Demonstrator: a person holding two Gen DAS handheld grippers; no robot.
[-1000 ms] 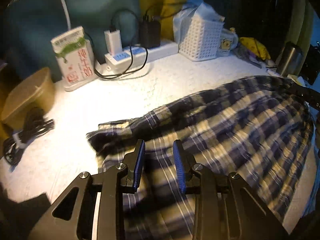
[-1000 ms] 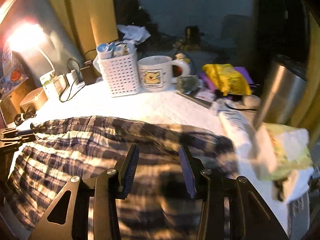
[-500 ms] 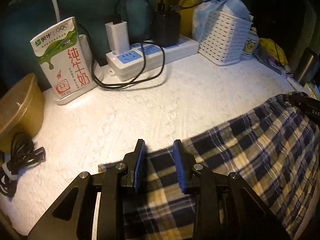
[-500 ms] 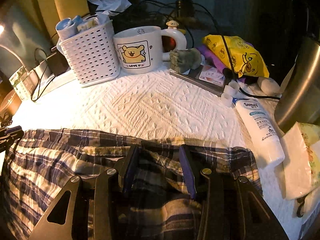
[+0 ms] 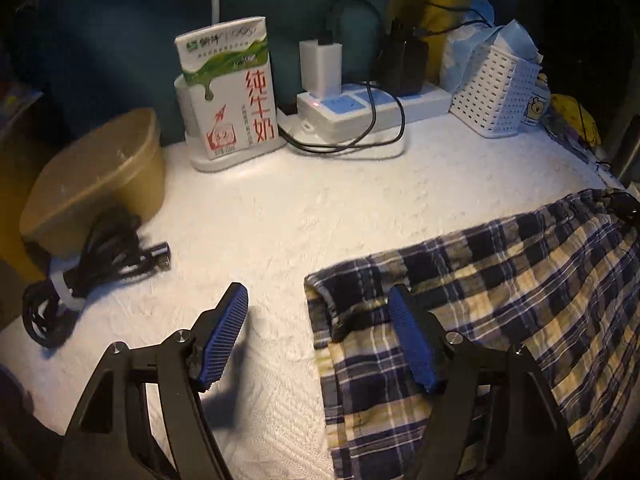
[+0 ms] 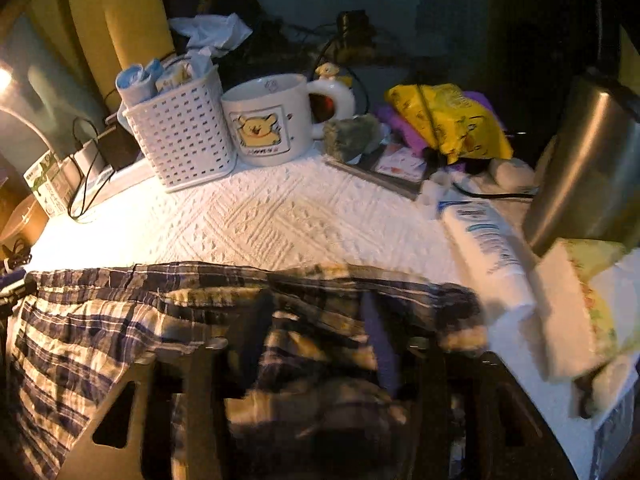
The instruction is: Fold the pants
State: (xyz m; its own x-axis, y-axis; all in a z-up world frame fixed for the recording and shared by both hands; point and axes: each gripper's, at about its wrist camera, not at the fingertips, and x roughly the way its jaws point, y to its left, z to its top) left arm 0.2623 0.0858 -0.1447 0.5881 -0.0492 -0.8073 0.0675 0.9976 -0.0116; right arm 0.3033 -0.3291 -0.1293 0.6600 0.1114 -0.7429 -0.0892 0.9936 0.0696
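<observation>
on the white cloth [image 5: 360,208] lie the plaid pants [image 5: 500,300]. the left gripper [image 5: 320,336] has just spread its jaws, pads off the fabric. the right gripper [image 6: 316,344], blurred, has been opening over the pants; its grip is unclear.

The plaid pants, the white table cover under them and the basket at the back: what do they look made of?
Plaid pants: thin woven cloth, matte, likely cotton; it wrinkles softly and shows stitched hems.
White table cover: looks like embossed paper towel or quilted fabric, matte; a raised diamond pattern shows, so I can't settle which.
Basket: white moulded plastic, slightly glossy, with regular rows of holes.
</observation>
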